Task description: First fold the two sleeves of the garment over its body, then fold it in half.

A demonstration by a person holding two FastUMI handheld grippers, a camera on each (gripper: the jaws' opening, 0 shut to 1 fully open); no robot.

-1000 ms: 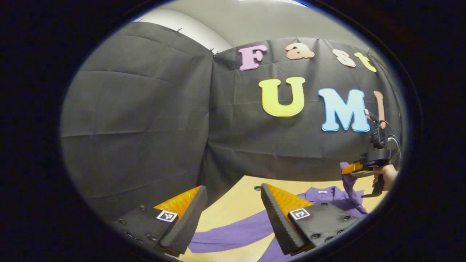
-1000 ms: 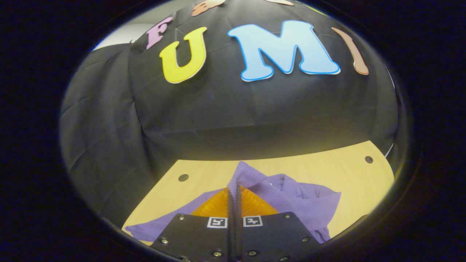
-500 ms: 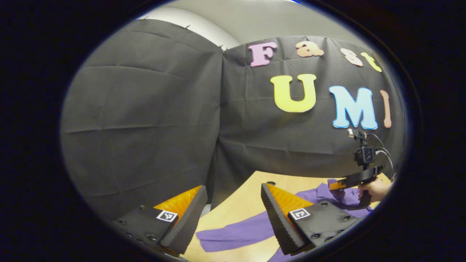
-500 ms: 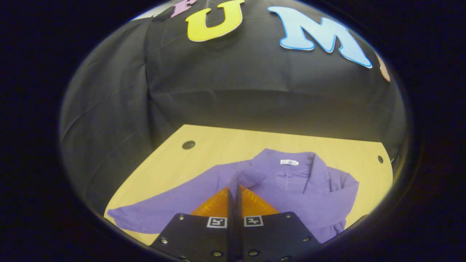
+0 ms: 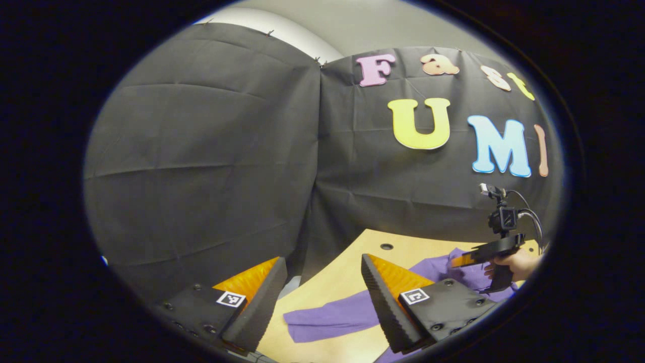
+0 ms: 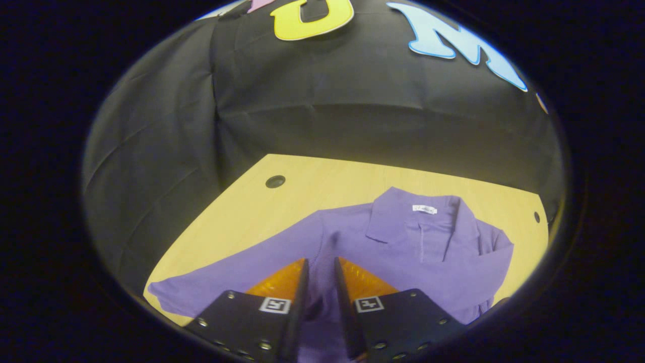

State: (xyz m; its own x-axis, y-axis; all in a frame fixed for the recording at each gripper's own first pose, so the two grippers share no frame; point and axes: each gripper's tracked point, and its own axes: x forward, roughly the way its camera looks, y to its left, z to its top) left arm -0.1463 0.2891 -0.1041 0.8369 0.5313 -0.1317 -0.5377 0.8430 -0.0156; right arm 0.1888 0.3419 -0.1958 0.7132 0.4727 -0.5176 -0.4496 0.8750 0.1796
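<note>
The left gripper [image 5: 322, 282] hovers with jaws wide apart above the purple shirt's [image 6: 403, 252] outstretched sleeve [image 5: 327, 317], holding nothing. The shirt lies collar-up on the wooden table [image 6: 327, 176]. Over its body, the right gripper [image 6: 321, 282] has its jaws slightly parted, a fold of sleeve fabric loose between them.

Dim, warm light; heavy fisheye bending and darkening at edges; focus reasonably sharp.

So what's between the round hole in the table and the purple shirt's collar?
Just bare yellow wooden table, seen in the right gripper view, between the round hole and the purple shirt's collar.
</note>
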